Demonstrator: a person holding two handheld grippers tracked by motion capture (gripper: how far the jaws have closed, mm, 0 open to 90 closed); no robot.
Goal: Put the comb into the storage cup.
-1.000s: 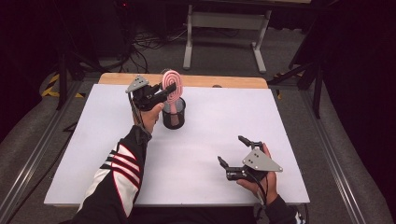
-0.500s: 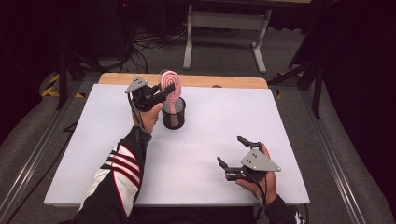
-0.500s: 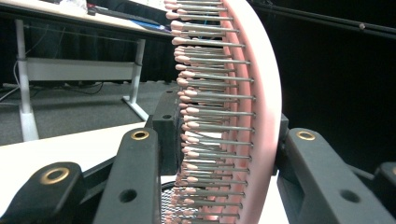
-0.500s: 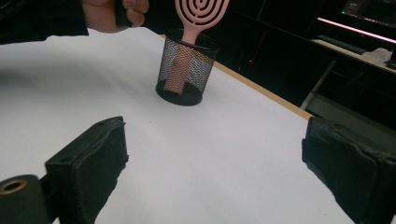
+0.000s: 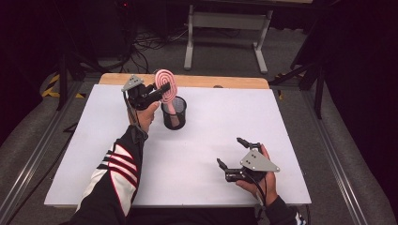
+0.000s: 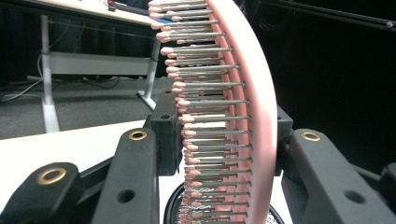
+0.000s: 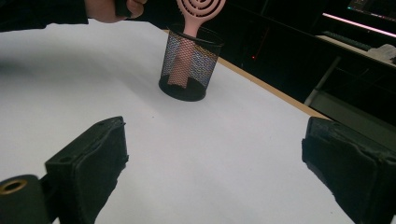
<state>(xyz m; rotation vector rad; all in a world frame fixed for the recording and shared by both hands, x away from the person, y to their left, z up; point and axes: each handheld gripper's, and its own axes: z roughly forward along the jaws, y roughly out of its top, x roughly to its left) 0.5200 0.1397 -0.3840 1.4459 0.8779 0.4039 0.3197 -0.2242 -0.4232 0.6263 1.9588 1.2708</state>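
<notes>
A pink hairbrush (image 5: 165, 82) with a round spiral head stands handle-down in a black mesh cup (image 5: 174, 114) at the back of the white table (image 5: 211, 122). My left gripper (image 5: 163, 89) reaches in from the left and is shut on the brush head. In the left gripper view the brush (image 6: 243, 93) stands edge-on between the jaws of the left gripper (image 6: 224, 133), bristles towards the left pad, with the cup rim (image 6: 175, 212) below. My right gripper (image 5: 230, 151) rests open near the front right with nothing between its jaws. From it the right gripper (image 7: 215, 149) frames bare table, and the cup (image 7: 189, 65) is farther off.
A wooden strip (image 5: 225, 82) runs along the table's back edge. Behind it are the metal legs of another table (image 5: 225, 23) and cables on the floor. The person's left hand (image 7: 112, 7) is beside the brush (image 7: 198, 9) in the right gripper view.
</notes>
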